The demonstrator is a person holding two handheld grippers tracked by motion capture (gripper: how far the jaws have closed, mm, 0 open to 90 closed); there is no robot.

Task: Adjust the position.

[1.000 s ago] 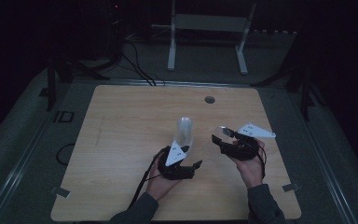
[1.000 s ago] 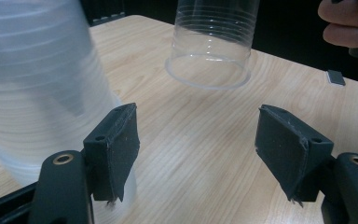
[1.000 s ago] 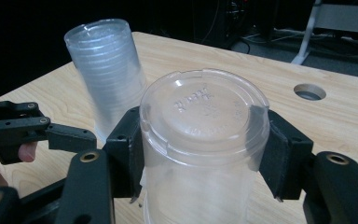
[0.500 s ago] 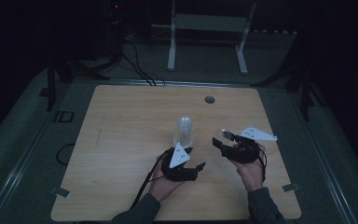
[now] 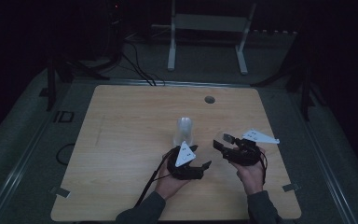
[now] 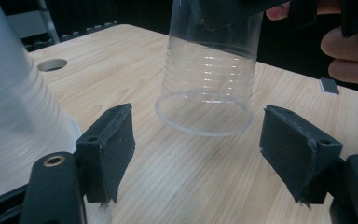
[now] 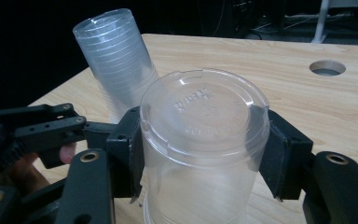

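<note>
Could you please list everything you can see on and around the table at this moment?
Single clear cup: one, clear plastic, upside down, clamped between the right jaws, off the table.
Stack of cups: one stack, clear, upside down on the table, just ahead of the left gripper.
Table: one, light wood, centre of the high view.
Cable hole: one, round, dark, far side of the tabletop.
Metal stand: one, pale grey, on the floor beyond the table.
Cables: several, black, on the floor at the far left.
Left gripper: one, black; its jaws have just been opening, nothing between them.
Right gripper: one, black, shut on the cup.
Hands: two, near edge.
</note>
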